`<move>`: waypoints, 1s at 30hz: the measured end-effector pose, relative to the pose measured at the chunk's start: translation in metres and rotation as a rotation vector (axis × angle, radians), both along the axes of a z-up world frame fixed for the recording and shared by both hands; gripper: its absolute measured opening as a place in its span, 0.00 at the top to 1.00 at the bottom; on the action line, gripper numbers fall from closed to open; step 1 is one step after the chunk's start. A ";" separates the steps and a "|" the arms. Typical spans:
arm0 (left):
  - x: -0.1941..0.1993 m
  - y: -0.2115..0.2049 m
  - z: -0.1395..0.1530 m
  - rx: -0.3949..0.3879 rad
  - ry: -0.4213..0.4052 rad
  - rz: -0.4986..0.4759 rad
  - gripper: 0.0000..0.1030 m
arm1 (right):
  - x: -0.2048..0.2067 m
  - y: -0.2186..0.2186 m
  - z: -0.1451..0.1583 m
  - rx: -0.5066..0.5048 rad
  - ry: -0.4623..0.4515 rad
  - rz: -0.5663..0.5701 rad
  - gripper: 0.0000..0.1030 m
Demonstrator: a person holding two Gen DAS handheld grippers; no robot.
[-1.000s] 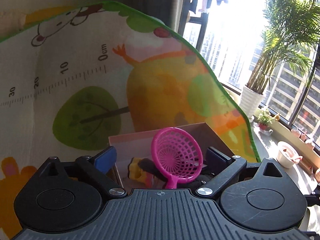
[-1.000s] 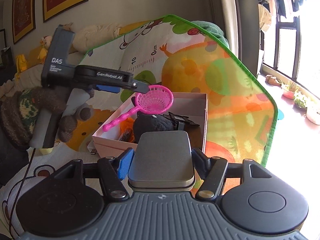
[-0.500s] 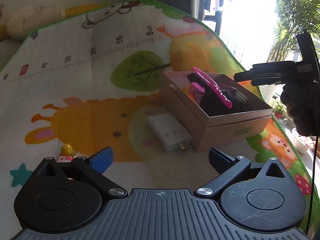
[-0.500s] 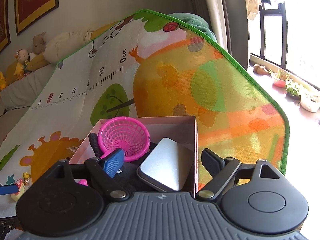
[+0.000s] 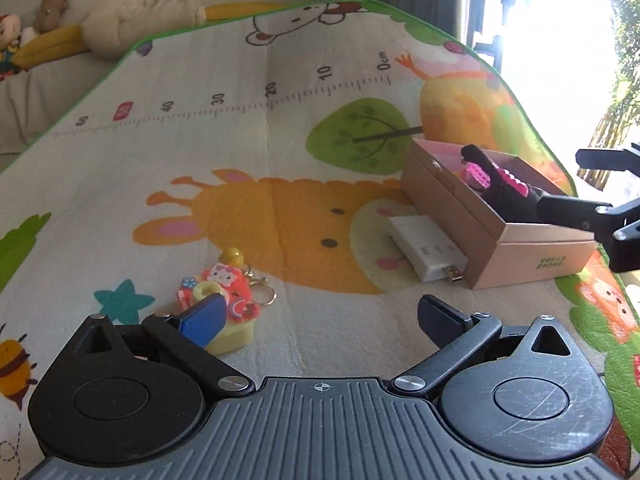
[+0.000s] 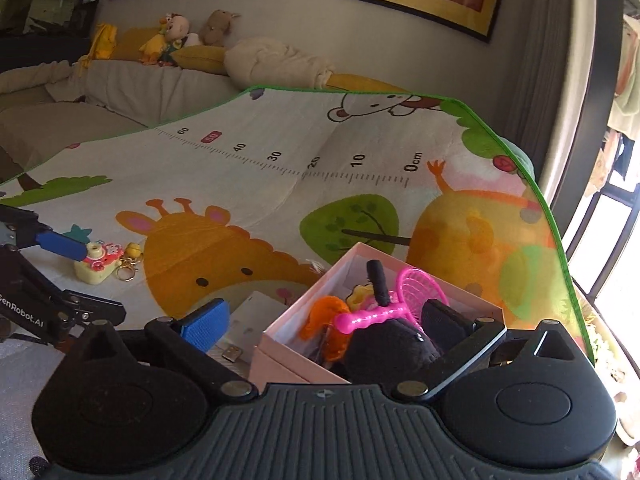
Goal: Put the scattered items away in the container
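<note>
A pink cardboard box (image 5: 532, 254) stands on the play mat and holds a pink strainer (image 5: 510, 179), a black soft toy (image 6: 390, 350) and an orange item (image 6: 322, 316). My right gripper (image 6: 324, 322) hovers over the box's near corner, its jaws opening, gripping nothing; it shows as dark fingers (image 5: 576, 214) in the left wrist view. My left gripper (image 5: 320, 316) is open low over the mat. Its blue pad sits beside a yellow toy camera keychain (image 5: 224, 300), also seen as the yellow toy camera keychain (image 6: 100, 268). A white USB hub (image 5: 424, 248) lies against the box's left side.
The cartoon play mat (image 5: 280, 160) with a printed ruler covers the surface. A sofa with plush toys (image 6: 180, 32) runs along its far edge. A bright window (image 5: 560, 40) is at the right.
The left gripper dropped the pink strainer in the box and moved left and down to the toy camera. The right gripper released the grey tin into the box, opened and swung left.
</note>
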State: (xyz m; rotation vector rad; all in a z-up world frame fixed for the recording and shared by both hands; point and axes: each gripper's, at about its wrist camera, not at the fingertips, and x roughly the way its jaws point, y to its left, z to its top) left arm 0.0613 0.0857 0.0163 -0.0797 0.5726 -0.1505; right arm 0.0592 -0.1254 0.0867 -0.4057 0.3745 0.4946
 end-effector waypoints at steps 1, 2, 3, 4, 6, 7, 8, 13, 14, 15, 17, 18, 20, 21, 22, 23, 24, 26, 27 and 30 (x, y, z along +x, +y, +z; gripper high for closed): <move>0.001 -0.004 0.002 0.013 -0.010 -0.029 0.00 | -0.003 0.002 -0.002 0.006 0.017 0.004 0.01; 0.002 -0.009 0.003 0.032 -0.023 -0.063 0.00 | -0.006 0.001 -0.005 0.015 0.038 0.000 0.01; 0.004 -0.014 0.004 0.052 -0.039 -0.110 0.00 | -0.008 0.000 -0.008 0.026 0.061 -0.009 0.01; 0.009 -0.020 0.005 0.072 -0.056 -0.164 0.00 | -0.011 -0.004 -0.013 0.038 0.090 -0.019 0.01; 0.021 -0.031 0.006 0.107 -0.069 -0.252 0.00 | -0.017 -0.013 -0.025 0.055 0.157 -0.028 0.01; 0.028 -0.037 0.005 0.119 -0.068 -0.293 0.00 | -0.021 -0.018 -0.031 0.059 0.188 -0.030 0.01; 0.037 -0.042 0.003 0.123 -0.061 -0.333 0.00 | -0.025 -0.024 -0.037 0.062 0.218 -0.033 0.00; 0.073 -0.053 -0.001 0.058 -0.078 -0.540 0.00 | -0.042 -0.052 -0.061 0.133 0.371 -0.044 0.00; 0.082 -0.051 0.000 0.031 -0.081 -0.550 0.00 | -0.044 -0.058 -0.066 0.156 0.401 -0.049 0.00; 0.094 -0.048 0.001 -0.012 -0.062 -0.545 0.00 | -0.045 -0.062 -0.071 0.175 0.424 -0.054 0.00; 0.119 -0.038 0.002 -0.137 0.008 -0.548 0.00 | -0.050 -0.066 -0.075 0.202 0.415 -0.057 0.00; 0.132 -0.033 0.002 -0.205 0.042 -0.568 0.00 | -0.051 -0.066 -0.075 0.209 0.416 -0.055 0.00; 0.151 -0.028 0.000 -0.278 0.083 -0.599 0.00 | -0.052 -0.065 -0.075 0.214 0.414 -0.053 0.00; 0.159 -0.028 -0.001 -0.292 0.103 -0.616 0.00 | -0.053 -0.063 -0.075 0.210 0.412 -0.049 0.00; 0.166 -0.028 -0.003 -0.299 0.117 -0.623 0.00 | -0.053 -0.063 -0.075 0.208 0.411 -0.042 0.00; 0.174 -0.029 -0.005 -0.306 0.133 -0.619 0.00 | -0.053 -0.062 -0.075 0.207 0.410 -0.037 0.00; 0.183 -0.029 -0.008 -0.317 0.158 -0.611 0.00 | -0.053 -0.062 -0.076 0.206 0.409 -0.036 0.00; 0.202 -0.030 -0.019 -0.375 0.241 -0.595 0.00 | -0.051 -0.062 -0.076 0.212 0.411 -0.034 0.00; 0.211 -0.031 -0.025 -0.410 0.291 -0.587 0.00 | -0.051 -0.063 -0.076 0.217 0.412 -0.034 0.00; 0.219 -0.029 -0.031 -0.493 0.338 -0.613 0.00 | -0.050 -0.064 -0.076 0.223 0.413 -0.033 0.00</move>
